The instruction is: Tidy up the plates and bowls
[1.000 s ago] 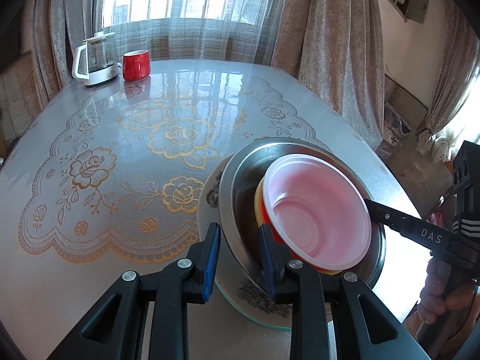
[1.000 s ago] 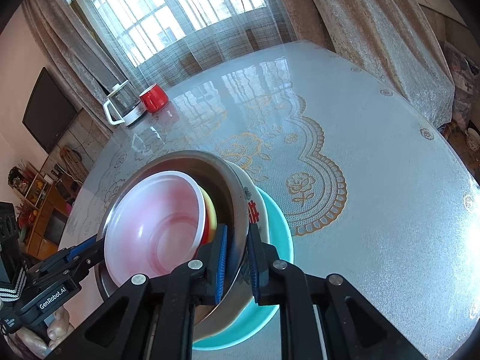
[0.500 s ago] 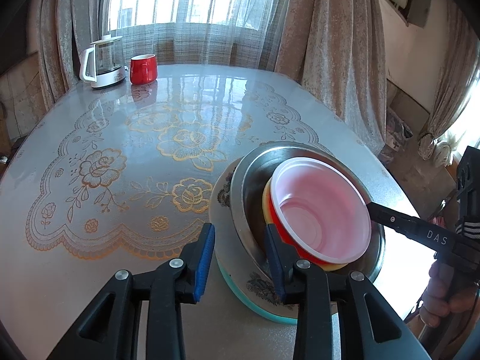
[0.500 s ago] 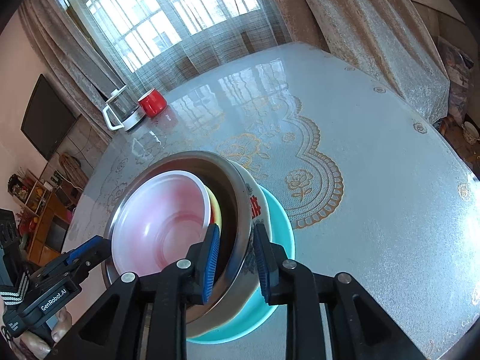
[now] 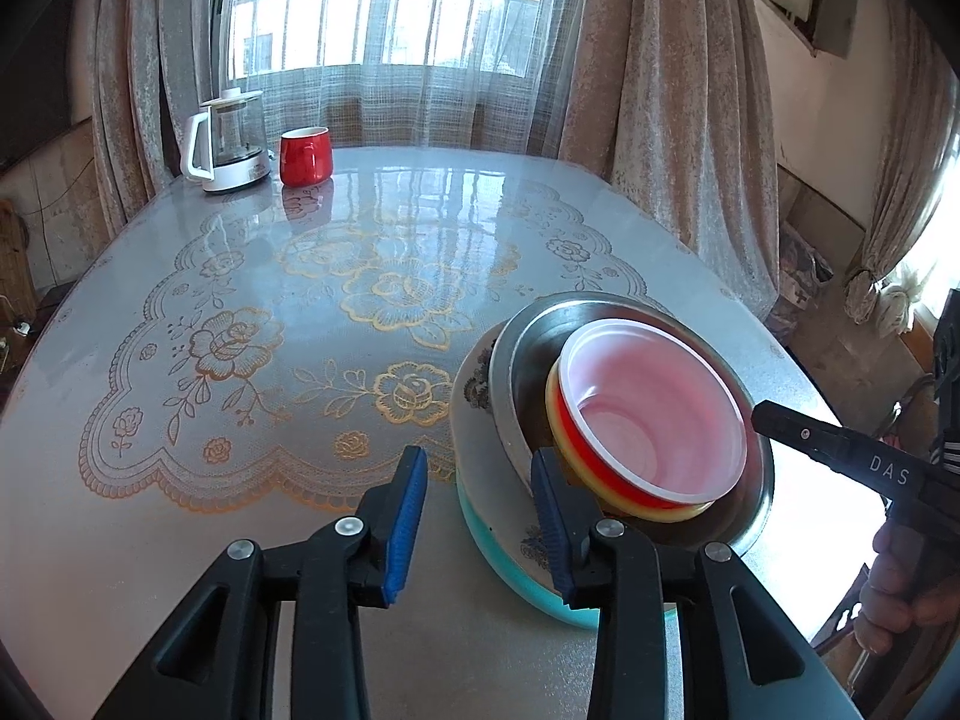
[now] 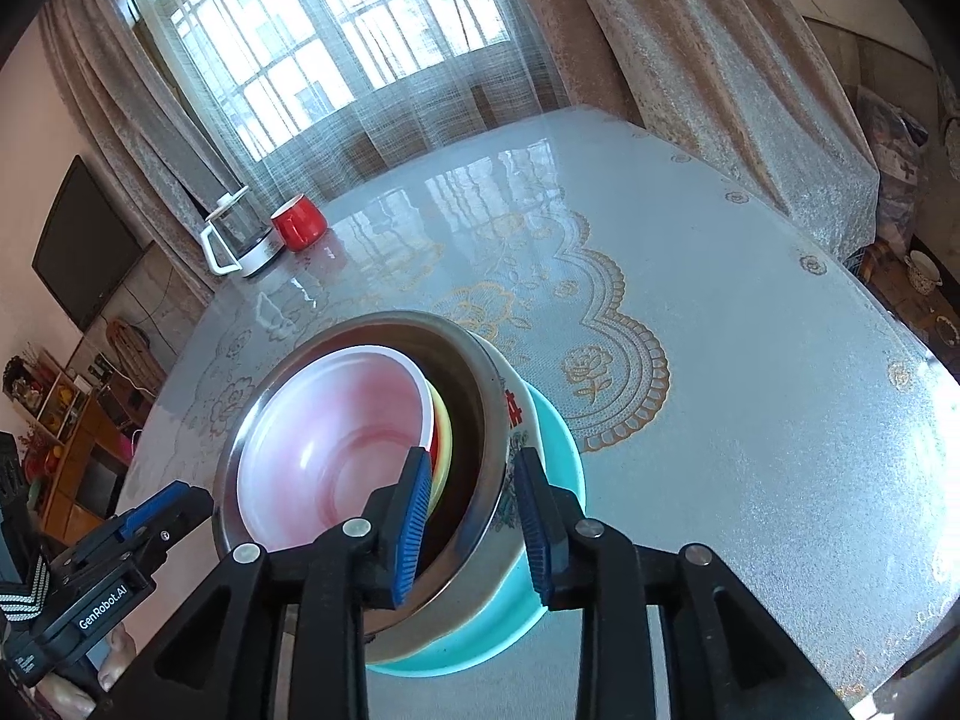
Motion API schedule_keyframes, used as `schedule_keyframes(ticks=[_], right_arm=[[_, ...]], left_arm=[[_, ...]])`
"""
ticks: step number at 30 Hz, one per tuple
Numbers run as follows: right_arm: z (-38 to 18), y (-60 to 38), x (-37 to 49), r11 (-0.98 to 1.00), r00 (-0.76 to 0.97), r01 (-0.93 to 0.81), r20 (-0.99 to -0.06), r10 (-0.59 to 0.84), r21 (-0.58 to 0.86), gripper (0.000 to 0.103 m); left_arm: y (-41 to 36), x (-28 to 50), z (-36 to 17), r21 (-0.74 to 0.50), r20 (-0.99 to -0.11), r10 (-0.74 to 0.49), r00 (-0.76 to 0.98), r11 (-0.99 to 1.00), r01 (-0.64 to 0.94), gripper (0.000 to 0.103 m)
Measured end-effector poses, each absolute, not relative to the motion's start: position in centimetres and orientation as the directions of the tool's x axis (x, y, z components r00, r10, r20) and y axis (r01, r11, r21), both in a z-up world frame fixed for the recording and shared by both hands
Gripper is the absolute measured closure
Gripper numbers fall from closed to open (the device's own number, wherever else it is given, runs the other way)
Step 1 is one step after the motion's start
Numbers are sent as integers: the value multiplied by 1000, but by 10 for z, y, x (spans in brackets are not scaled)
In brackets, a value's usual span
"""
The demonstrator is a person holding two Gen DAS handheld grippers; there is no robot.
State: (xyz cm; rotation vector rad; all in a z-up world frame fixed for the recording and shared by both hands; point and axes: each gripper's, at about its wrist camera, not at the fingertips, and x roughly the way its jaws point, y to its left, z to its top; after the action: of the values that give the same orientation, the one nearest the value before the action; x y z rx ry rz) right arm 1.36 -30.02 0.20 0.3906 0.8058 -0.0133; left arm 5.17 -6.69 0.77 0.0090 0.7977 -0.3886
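A nested stack sits at the table's near edge: teal plate, floral bowl, steel bowl, yellow bowl, and on top a red bowl with a pinkish-white inside. My left gripper is open at the stack's left side, with only the floral bowl's edge showing between its fingers. My right gripper straddles the steel and floral bowl rims. Its jaws are opening and the pads stand off the rims.
A glass kettle and a red mug stand at the far end of the lace-covered table. A hand holds the right gripper past the table edge. Curtains and a window lie behind.
Both grippers have widened their jaws. The right one has let go of the steel bowl's rim. The left one has drawn back off the rim, so the stack sits further right in its view.
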Motion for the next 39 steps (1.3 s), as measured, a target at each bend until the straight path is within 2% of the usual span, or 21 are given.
schedule_keyframes(ticks=[13,21,28,39], right_arm=[[9,-275,-8,941,720,233,-694,2,245,68],[10,-247,-24,953,728,278,-674,-126,123,67],[13,-219,-31,953,741,302,-631,-231,6,66],[12,-202,-31,955,739,294,-627,-246,-28,66]], left_arm=[[-50,32,7,-79,-653,-287,701,946,315,58],[-39,27,8,-84,-636,-301,710,942,325,55],[-38,20,10,-63,-621,-308,721,936,347,49],[-41,13,12,-30,-605,-306,735,932,362,44]])
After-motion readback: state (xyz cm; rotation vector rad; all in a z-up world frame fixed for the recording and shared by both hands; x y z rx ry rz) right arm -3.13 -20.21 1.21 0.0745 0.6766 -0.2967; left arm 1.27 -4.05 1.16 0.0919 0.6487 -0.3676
